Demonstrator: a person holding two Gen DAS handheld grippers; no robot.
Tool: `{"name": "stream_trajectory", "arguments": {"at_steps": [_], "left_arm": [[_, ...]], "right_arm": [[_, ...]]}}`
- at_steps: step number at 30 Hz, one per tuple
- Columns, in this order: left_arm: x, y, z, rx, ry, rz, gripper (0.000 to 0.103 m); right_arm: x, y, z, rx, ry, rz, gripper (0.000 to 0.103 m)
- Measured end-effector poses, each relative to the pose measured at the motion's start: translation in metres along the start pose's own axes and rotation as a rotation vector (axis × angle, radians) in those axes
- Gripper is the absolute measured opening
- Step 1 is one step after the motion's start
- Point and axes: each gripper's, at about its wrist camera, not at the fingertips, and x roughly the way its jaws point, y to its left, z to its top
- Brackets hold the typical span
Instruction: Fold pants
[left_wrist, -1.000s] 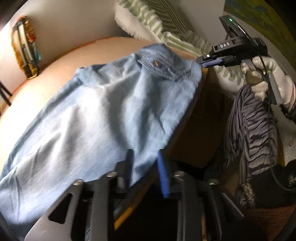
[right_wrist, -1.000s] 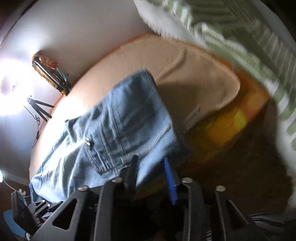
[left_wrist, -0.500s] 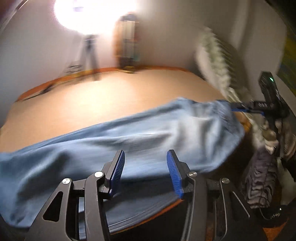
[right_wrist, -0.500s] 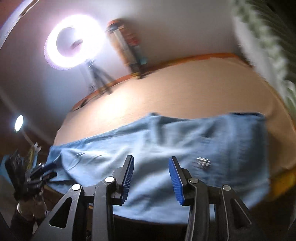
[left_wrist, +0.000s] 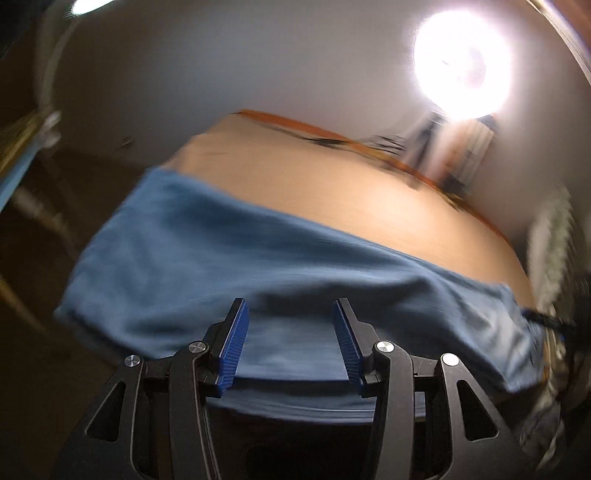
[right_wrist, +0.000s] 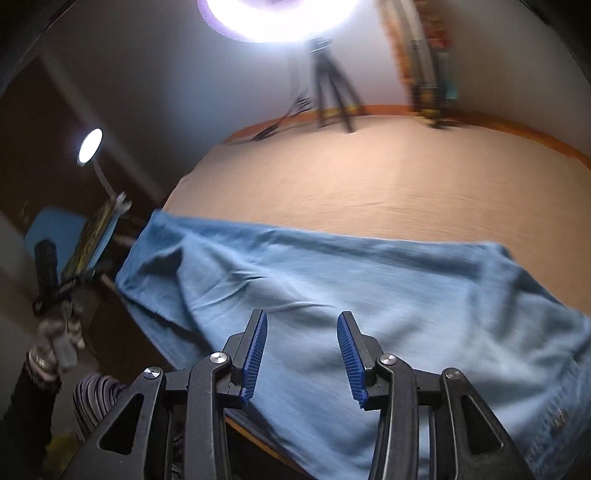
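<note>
Left hand-held gripper (left_wrist: 288, 345) agape, gripping nothing, poised above near edge of pants (left_wrist: 258, 266). Right hand-held gripper (right_wrist: 301, 354) likewise agape and empty over pants (right_wrist: 369, 295). Pants spread flat along near edge of tan bed (right_wrist: 388, 184). Beyond bed, ring light (right_wrist: 277, 18) on tripod (right_wrist: 330, 88).

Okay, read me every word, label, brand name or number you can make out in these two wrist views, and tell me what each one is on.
No text can be read in either view.
The light blue denim pants lying on the tan bed surface show no legible label.
The other black handheld gripper, seen at the left edge of the right wrist view, bears faint pale marks, too blurred to read.
The colourful object against the white wall is motion-blurred.
</note>
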Motion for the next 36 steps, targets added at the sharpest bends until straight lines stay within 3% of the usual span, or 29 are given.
{"name": "stream_trajectory", "arguments": {"at_steps": [9,14,16,18,25,36], "left_arm": [[0.0,0.112,-0.013,-0.307,-0.009,0.08,0.046],[-0.001,0.159,-0.013,-0.47,-0.033,0.071,0.046],[0.0,0.172,-0.013,-0.522,-0.034,0.062,0.054],[0.004,0.183,-0.014,-0.57,-0.03,0.047,0.054],[0.018,0.186,-0.018,-0.595,0.004,0.037,0.054],[0.029,0.186,-0.016,-0.596,-0.018,0.036,0.054]], "right_arm": [[0.066,0.075,0.016,-0.235,0.112,0.082,0.043],[0.09,0.113,0.013,-0.364,0.168,0.118,0.043],[0.099,0.128,0.01,-0.419,0.189,0.127,0.043],[0.108,0.143,0.008,-0.467,0.206,0.131,0.043],[0.137,0.18,-0.003,-0.606,0.254,0.132,0.046],[0.169,0.194,-0.015,-0.707,0.297,0.097,0.049]]}}
